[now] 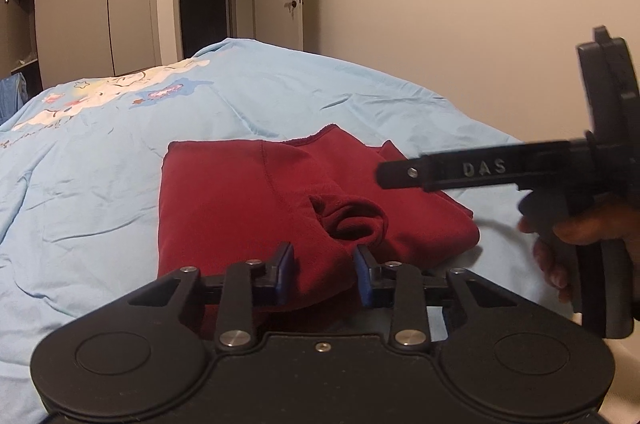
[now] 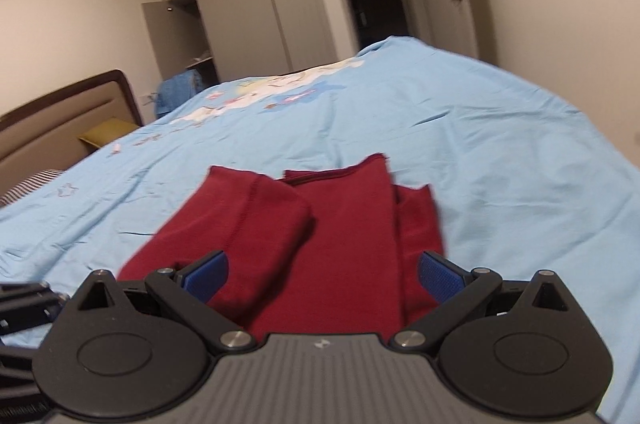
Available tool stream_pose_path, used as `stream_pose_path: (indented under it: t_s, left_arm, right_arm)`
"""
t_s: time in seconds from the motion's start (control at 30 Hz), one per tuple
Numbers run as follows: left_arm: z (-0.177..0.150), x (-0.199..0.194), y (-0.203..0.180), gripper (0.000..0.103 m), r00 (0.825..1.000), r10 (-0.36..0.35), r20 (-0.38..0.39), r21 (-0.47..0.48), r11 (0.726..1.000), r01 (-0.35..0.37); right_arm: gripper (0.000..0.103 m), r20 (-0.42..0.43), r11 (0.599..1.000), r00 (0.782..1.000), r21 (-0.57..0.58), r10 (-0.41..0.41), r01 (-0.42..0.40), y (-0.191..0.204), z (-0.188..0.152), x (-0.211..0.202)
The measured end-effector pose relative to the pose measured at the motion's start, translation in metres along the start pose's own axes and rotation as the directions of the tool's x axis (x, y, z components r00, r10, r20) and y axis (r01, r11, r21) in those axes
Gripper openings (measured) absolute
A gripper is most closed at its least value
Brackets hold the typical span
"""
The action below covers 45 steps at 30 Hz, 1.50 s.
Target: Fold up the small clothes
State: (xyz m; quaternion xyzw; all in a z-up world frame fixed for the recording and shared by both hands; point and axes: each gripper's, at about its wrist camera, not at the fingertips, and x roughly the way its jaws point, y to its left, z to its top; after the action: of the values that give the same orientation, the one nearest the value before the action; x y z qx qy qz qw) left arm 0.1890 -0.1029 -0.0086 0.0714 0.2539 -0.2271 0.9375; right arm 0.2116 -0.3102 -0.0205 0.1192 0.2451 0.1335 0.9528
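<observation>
Jaws of left gripper and right gripper gape, unloaded, over the half-folded dark red knit garment; final folds remain.

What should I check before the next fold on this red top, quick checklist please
1. Left gripper open around the near edge of the red top: ok, fabric between the pads, not pinched.
2. Right gripper open: ok, jaws wide over the top.
3. Sleeves folded in: ok, both lie over the body.
4. Cuff flat: not ok, it is bunched up.
5. Blue bedsheet smooth beneath: cannot tell, wrinkles nearby.
</observation>
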Motion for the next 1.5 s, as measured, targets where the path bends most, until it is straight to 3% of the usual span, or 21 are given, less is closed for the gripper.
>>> stream_pose_path:
  t_s: [0.1, 0.4, 0.57, 0.7, 0.8, 1.1, 1.5]
  left_arm:
    - [-0.003, 0.000, -0.001, 0.029, 1.000, -0.003, -0.004, 0.003, 1.000, 0.003]
    - [-0.005, 0.004, -0.002, 0.023, 1.000, -0.010, -0.011, -0.005, 1.000, 0.010]
    - [-0.008, 0.007, 0.001, 0.019, 1.000, -0.019, -0.012, -0.034, 0.999, 0.019]
    - [-0.008, 0.009, 0.000, 0.015, 1.000, -0.018, -0.013, -0.023, 1.000, 0.018]
    - [-0.006, 0.010, -0.002, 0.014, 1.000, -0.017, -0.014, -0.013, 1.000, 0.017]
    - [0.014, 0.021, -0.015, 0.011, 0.998, -0.063, -0.002, -0.008, 0.998, 0.063]
    - [0.038, 0.045, -0.046, 0.011, 0.983, -0.183, 0.028, 0.040, 0.982, 0.182]
  right_arm:
    - [0.098, -0.032, 0.999, 0.999, 0.013, 0.043, -0.042, 0.005, 0.004, 0.015]
    - [0.060, -0.131, 0.998, 0.990, -0.001, 0.056, -0.056, 0.029, 0.002, 0.057]
    - [0.045, -0.136, 0.997, 0.988, 0.047, 0.068, -0.062, 0.025, -0.001, 0.067]
    - [0.020, -0.123, 0.995, 0.988, 0.047, 0.092, -0.087, 0.024, 0.000, 0.066]
    - [0.010, -0.102, 0.995, 0.990, 0.033, 0.099, -0.096, 0.022, 0.004, 0.062]
    - [0.008, -0.018, 0.997, 0.997, -0.006, 0.078, -0.078, 0.011, 0.020, 0.044]
    - [0.008, 0.056, 1.000, 0.998, 0.021, -0.010, 0.009, -0.032, 0.035, 0.021]
